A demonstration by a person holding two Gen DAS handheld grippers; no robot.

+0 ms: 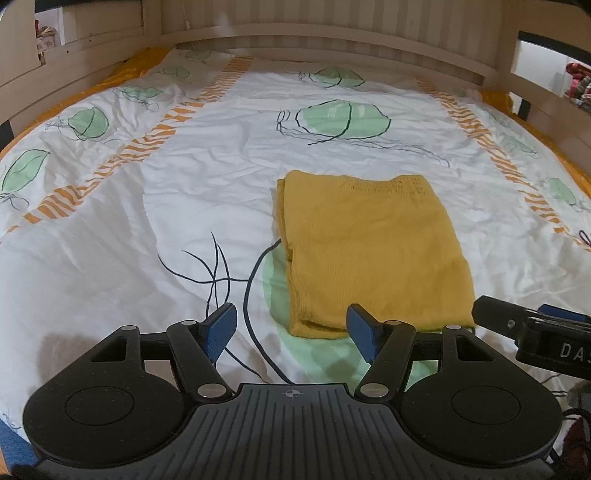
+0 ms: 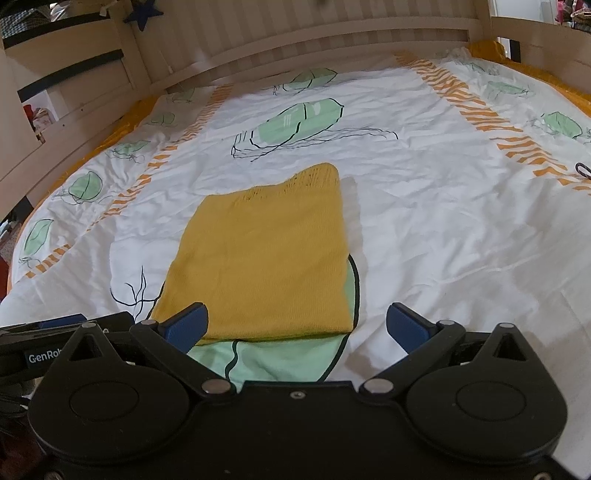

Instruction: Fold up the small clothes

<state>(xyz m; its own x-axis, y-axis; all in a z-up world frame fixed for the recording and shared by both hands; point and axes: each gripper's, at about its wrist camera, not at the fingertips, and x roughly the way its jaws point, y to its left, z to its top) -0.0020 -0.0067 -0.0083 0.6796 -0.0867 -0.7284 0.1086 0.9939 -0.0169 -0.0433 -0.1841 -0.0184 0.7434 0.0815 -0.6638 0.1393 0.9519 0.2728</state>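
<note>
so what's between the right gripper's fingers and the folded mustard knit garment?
Only bare duvet, on a green leaf print, lies between the right gripper and the folded mustard knit garment, per the right wrist view.

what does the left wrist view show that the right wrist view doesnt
Only the left wrist view shows the layered folded edge along the yellow knit garment on its left side, and the right claw's own fingers entering from the right edge.

Only the right wrist view shows a dark blue star hanging on the bed frame, and the left claw's body at the left edge.

Both show the garment folded into a rectangle on the leaf-print duvet, the slatted headboard, and the left claw and right claw open and holding nothing.
</note>
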